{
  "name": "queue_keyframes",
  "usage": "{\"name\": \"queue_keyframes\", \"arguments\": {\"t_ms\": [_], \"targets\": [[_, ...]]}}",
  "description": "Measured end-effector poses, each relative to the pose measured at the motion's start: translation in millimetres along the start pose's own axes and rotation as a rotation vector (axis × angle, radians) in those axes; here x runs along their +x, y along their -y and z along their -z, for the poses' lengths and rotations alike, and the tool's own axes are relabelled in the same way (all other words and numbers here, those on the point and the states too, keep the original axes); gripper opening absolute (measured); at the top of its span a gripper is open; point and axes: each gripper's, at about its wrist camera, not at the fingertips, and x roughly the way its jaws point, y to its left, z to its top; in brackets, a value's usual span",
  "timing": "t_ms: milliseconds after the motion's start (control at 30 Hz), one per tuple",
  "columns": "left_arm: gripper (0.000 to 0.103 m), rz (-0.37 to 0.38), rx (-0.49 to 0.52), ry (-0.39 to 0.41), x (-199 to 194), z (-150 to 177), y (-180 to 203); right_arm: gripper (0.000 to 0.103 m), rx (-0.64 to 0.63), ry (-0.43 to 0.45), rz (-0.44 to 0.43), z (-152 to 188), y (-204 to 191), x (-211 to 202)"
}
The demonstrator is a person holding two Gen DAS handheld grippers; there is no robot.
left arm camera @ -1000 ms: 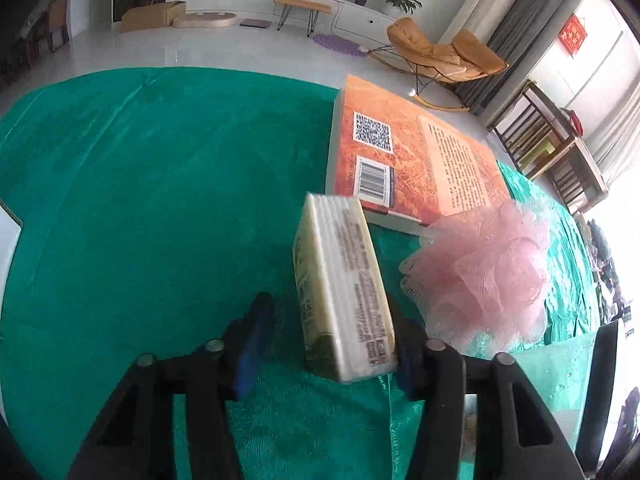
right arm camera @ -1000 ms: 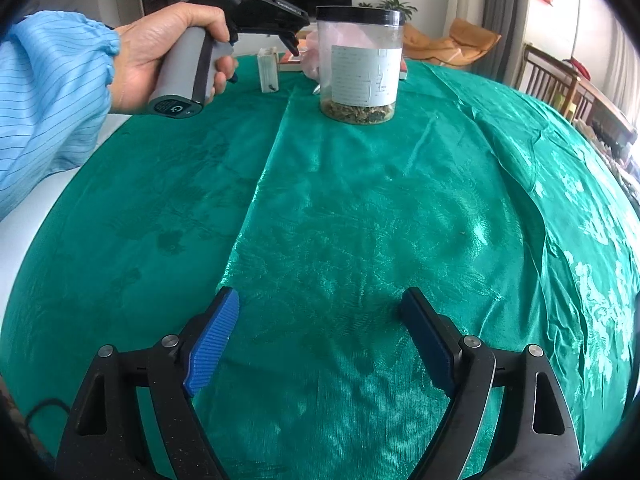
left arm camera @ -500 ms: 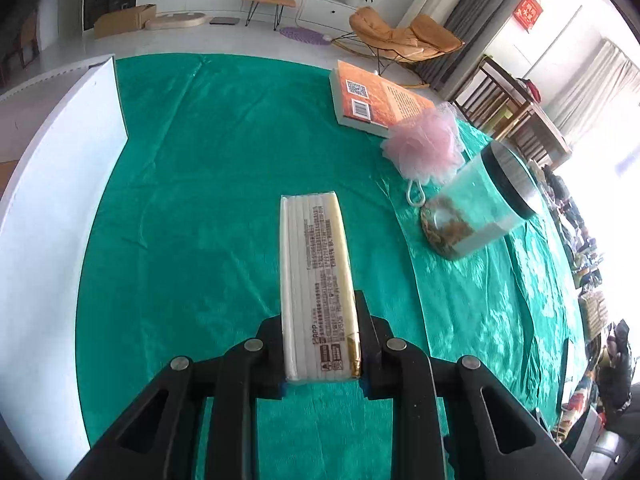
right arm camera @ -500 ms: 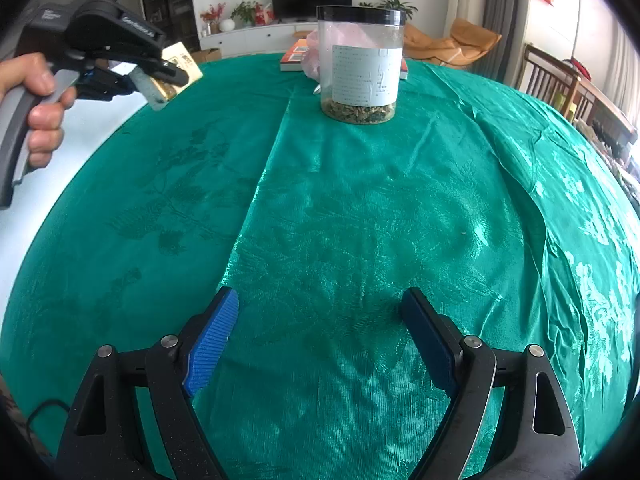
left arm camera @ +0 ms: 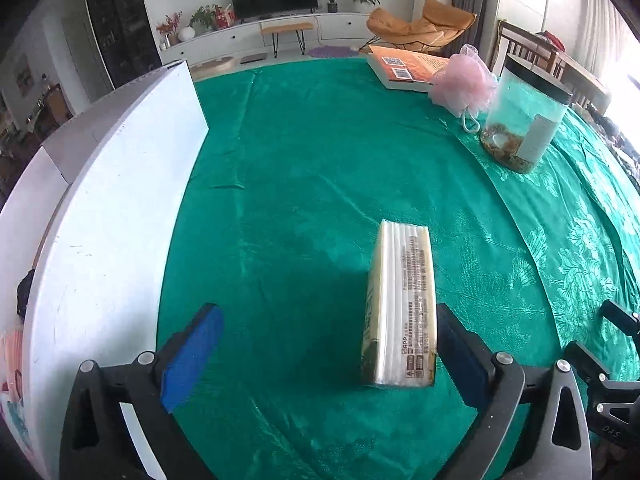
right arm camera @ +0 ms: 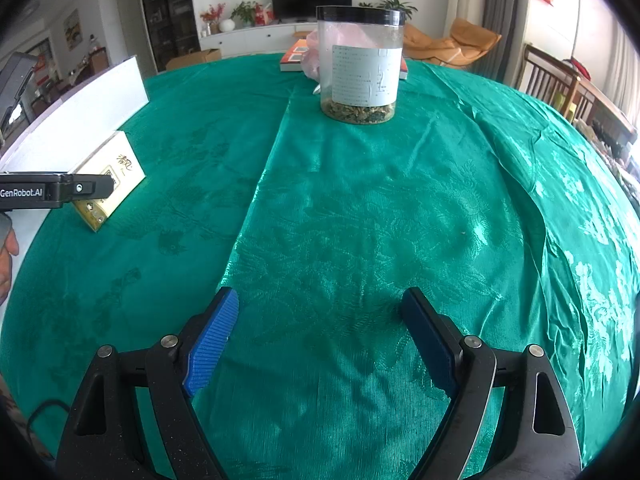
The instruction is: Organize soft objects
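A pack of tissues (left arm camera: 400, 308) stands on edge on the green tablecloth, close to the right finger of my open left gripper (left arm camera: 320, 356); the left finger is well apart from it. The pack also shows in the right wrist view (right arm camera: 108, 178), next to the white box. A pink mesh bath pouf (left arm camera: 464, 86) lies at the far right beside the jar. My right gripper (right arm camera: 316, 344) is open and empty above the cloth.
A white box (left arm camera: 104, 216) runs along the table's left side. A clear jar with a black lid (left arm camera: 524, 120) stands at the right, also in the right wrist view (right arm camera: 360, 64). An orange book (left arm camera: 404, 66) lies at the far edge.
My left gripper carried the tissue pack from beside the book to near the white box, then opened and let it go. The right gripper has not moved.
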Motion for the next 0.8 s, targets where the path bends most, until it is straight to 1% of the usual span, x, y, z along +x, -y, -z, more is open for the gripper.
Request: {"name": "queue_keyframes", "arguments": {"t_ms": [100,200,300,333,433,467,633,800], "targets": [[0.101,-0.024,0.017,-0.027,11.8,1.4,-3.7,0.086,0.0,0.0,0.0,0.0,0.0,0.0],[0.101,-0.059,0.006,-0.021,16.1,2.7,-5.2,0.086,0.0,0.0,0.0,-0.1,-0.1,0.0],[0.101,-0.082,-0.026,-0.016,19.5,4.2,-11.1,0.086,0.0,0.0,0.0,0.0,-0.1,0.0],[0.101,-0.078,-0.041,-0.02,21.3,5.2,-14.6,0.086,0.0,0.0,0.0,-0.3,-0.2,0.3],[0.102,-0.021,-0.114,-0.016,23.5,7.7,-26.4,0.086,0.0,0.0,0.0,-0.3,-0.2,0.3],[0.103,-0.015,-0.13,-0.004,22.9,8.5,-29.1,0.086,0.0,0.001,0.001,0.0,-0.1,0.0],[0.103,-0.026,-0.127,0.038,21.0,12.4,-28.9,0.086,0.002,0.001,0.003,-0.1,0.4,0.6],[0.103,-0.027,-0.128,0.041,21.1,11.6,-29.9,0.086,0.009,0.0,0.015,0.6,1.1,0.6]]}}
